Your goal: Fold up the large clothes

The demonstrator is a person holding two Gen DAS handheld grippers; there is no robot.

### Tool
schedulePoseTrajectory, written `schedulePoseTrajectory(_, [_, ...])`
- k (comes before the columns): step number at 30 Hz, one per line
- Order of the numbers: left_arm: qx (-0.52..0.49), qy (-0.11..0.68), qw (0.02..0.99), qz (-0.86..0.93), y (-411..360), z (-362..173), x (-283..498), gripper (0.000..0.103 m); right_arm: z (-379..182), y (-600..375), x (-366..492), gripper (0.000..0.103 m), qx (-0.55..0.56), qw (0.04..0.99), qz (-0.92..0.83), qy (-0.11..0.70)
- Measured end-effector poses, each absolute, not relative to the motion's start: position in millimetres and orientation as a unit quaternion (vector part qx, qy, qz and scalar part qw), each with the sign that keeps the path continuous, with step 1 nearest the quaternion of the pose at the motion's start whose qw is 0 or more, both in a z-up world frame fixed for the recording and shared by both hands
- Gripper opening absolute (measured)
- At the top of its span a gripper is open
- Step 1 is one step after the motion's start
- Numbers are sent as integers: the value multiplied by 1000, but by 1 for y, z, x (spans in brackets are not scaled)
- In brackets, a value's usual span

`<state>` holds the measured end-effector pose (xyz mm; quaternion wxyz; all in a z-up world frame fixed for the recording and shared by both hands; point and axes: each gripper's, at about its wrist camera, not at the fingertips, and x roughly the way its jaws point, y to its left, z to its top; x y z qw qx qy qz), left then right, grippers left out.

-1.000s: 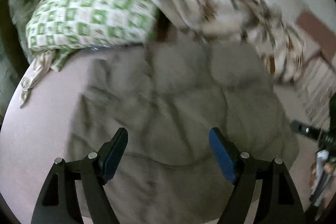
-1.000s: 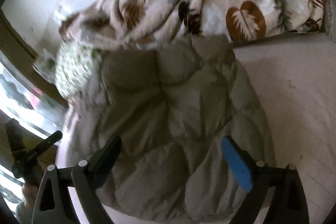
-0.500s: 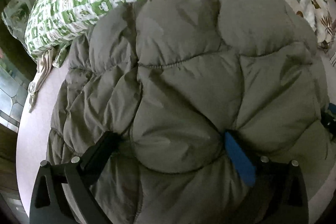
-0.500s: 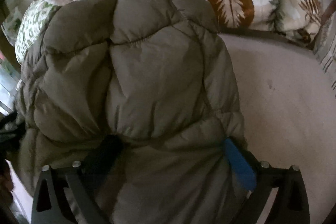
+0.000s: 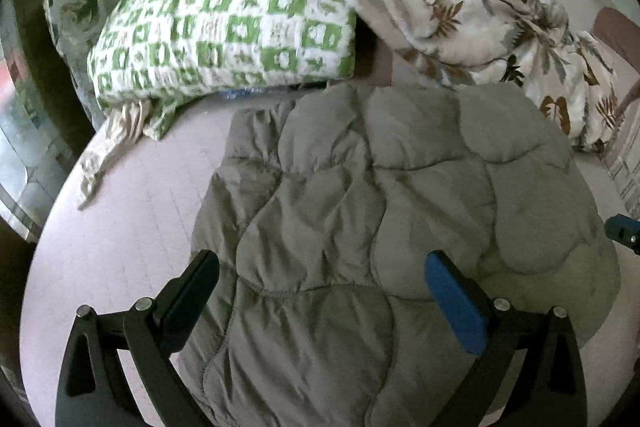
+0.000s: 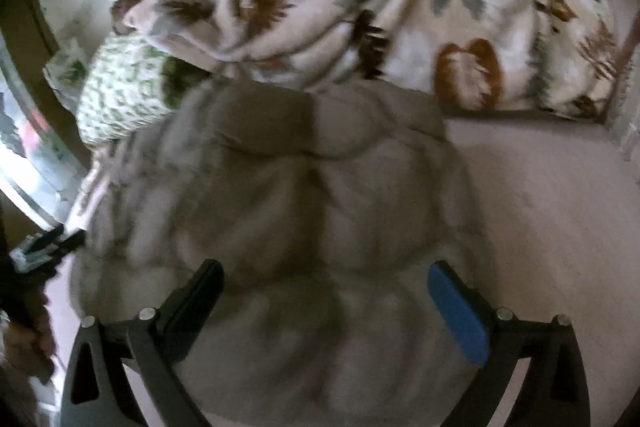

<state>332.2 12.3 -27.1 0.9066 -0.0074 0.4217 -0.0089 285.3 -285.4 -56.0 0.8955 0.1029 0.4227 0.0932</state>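
A grey quilted puffer jacket (image 5: 380, 207) lies in a folded bundle on the pale bed sheet (image 5: 132, 219). My left gripper (image 5: 320, 261) hovers above the jacket's near left part, jaws wide open, nothing pressed between the pads. In the right wrist view the picture is blurred by motion. There the same jacket (image 6: 300, 187) lies under my right gripper (image 6: 326, 267), which is also wide open and holds nothing. A blue part of the right gripper (image 5: 622, 229) shows at the right edge of the left wrist view.
A green-and-white checked pillow (image 5: 224, 31) lies behind the jacket at the left. A leaf-patterned blanket (image 5: 480, 19) is heaped along the back. A window (image 5: 16, 155) lines the left side. Bare sheet (image 6: 560, 207) lies to the jacket's right. A hand (image 6: 24, 339) shows at left.
Half a second ago both grippers were low, with their fingertips sunk into the jacket. Now both have pulled back off it, and the jacket lies free. The left jaws stand wider than a second ago.
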Motion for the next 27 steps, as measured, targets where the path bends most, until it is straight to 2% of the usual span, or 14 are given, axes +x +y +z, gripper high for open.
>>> schedulePoseTrajectory(5, [5,453,892,3,6,-58,340,103,-70,-229,316,102,66,884,99,453])
schedulePoseTrajectory(8, [3,456,890,-1,7,-71,344,103,-95,-221,338,102,58,867,72,490])
schedulePoseTrajectory(12, [15,453,891,-2,6,-76,348,103,-105,-221,350,103,43,866,58,495])
schedulePoseTrajectory(21, [-3,453,891,2,9,-74,348,103,-107,-217,344,103,54,878,50,473])
schedulePoseTrajectory(27, [-14,454,891,-8,16,-59,335,103,-77,-247,298,103,120,891,84,429])
